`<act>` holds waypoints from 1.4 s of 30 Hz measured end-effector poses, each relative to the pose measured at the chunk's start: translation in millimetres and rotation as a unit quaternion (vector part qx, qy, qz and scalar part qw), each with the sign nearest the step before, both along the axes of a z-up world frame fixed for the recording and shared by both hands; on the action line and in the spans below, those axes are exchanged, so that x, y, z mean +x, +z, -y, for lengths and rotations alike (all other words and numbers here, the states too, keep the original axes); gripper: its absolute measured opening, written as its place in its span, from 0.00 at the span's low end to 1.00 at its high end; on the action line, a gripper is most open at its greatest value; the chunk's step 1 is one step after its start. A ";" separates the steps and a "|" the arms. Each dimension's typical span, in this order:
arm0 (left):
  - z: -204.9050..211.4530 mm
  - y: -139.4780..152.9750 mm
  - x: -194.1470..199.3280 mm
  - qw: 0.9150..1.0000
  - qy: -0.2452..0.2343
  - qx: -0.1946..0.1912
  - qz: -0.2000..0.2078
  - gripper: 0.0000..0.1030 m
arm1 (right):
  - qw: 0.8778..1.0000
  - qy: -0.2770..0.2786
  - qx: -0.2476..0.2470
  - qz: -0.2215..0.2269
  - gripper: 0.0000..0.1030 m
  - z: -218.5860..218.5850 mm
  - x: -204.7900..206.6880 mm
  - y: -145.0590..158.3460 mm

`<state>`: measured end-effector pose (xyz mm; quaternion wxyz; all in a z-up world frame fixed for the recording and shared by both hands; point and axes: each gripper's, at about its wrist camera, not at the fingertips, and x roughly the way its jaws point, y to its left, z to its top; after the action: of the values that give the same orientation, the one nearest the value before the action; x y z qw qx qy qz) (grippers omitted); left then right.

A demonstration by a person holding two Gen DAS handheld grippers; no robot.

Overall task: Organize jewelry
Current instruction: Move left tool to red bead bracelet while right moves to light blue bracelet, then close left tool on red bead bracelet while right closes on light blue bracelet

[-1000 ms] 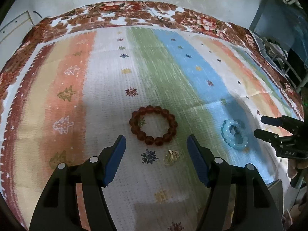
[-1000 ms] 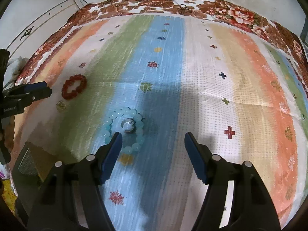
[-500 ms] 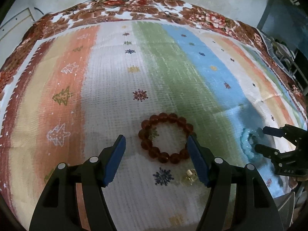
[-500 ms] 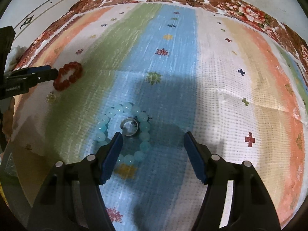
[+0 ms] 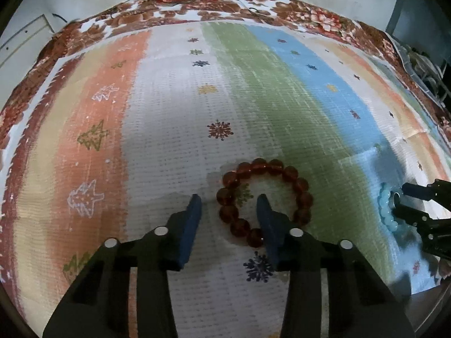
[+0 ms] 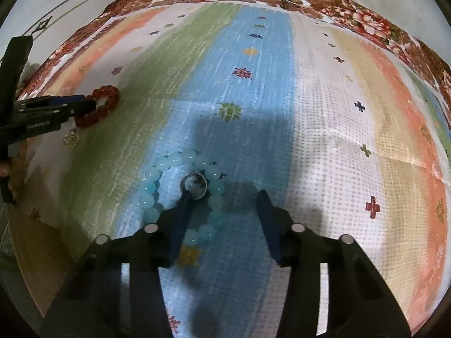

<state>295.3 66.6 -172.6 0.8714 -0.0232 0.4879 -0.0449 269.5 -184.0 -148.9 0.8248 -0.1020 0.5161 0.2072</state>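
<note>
We straddle the red bracelet [image 5: 263,201] rim with the left gripper [image 5: 229,207], fingers apart; right gripper [image 6: 224,197] open over the blue bracelet [image 6: 180,194] and ring [image 6: 194,186]. Lower first, then close on beads.

The left gripper [image 5: 229,207] is held low and pointed forward, its jaws parted with a moderate gap between them. The right gripper [image 6: 224,197] is likewise held low, to its right, jaws spread apart.
</note>
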 end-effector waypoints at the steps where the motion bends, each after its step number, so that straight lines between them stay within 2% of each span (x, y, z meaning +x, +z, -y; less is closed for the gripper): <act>1: -0.9 0.2 -0.5 1.000 0.000 0.000 0.000 0.30 | 1.000 0.001 0.000 0.001 0.37 -0.4 -0.7 0.1; 2: -1.6 0.2 -0.9 1.000 0.000 0.001 0.000 0.23 | 1.000 0.001 0.001 0.001 0.35 -0.7 -1.2 0.0; 3: -2.0 0.0 -0.6 1.000 0.001 0.001 0.000 0.17 | 1.000 0.002 0.003 0.001 0.29 -0.5 -2.0 0.1; 4: -3.6 0.4 -0.8 1.000 0.002 -0.002 0.000 0.17 | 1.000 0.003 0.005 0.001 0.21 -0.5 -2.9 0.1; 6: -6.0 0.9 -1.5 1.000 0.003 -0.009 -0.002 0.16 | 1.000 0.005 0.009 0.000 0.13 -0.3 -4.3 0.3; 9: -8.3 2.4 -2.9 1.000 0.005 -0.012 -0.004 0.13 | 1.000 0.005 0.008 0.004 0.13 -0.6 -6.1 1.9; 15: -9.2 9.6 -11.8 1.000 0.005 -0.016 -0.002 0.13 | 1.000 0.005 0.013 0.004 0.13 1.7 -9.0 8.7; 28: -0.8 46.1 -27.0 1.000 -0.007 -0.022 0.021 0.13 | 0.999 0.021 0.018 0.028 0.13 -5.4 -19.2 45.4; 42: -1.7 77.9 -47.6 0.999 -0.016 -0.019 0.042 0.13 | 0.999 0.022 0.016 0.035 0.13 -7.6 -31.6 65.5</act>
<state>247.7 68.4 -94.8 0.8896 -0.0304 0.4506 -0.0686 237.9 -176.4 -83.4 0.8390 -0.1077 0.4813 0.2299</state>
